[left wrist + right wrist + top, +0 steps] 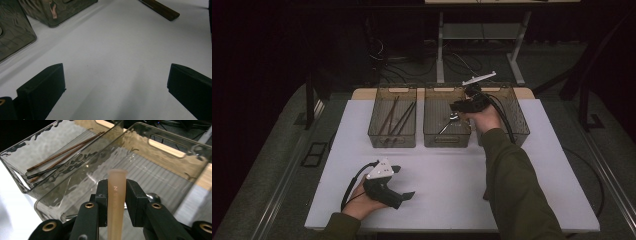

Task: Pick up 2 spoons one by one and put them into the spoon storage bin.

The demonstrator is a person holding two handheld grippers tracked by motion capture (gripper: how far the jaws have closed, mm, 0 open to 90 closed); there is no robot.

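Jaws of the right gripper (116, 192) clamp a tan plastic handle (116, 202), which stands upright between the pads above the middle bin (165, 147). Just beyond it, to its left in the right gripper view, the neighbouring bin (15, 167) holds brown chopsticks (65, 152). Left gripper (404, 195) rests low over the white table (112, 50), jaws spread wide with nothing between them.

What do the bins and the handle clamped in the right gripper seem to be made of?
Bins: probably smoky clear plastic, see-through with rippled, glossy walls. Handle in the right gripper: likely matte tan plastic, smooth with raised lettering; wood cannot be ruled out.
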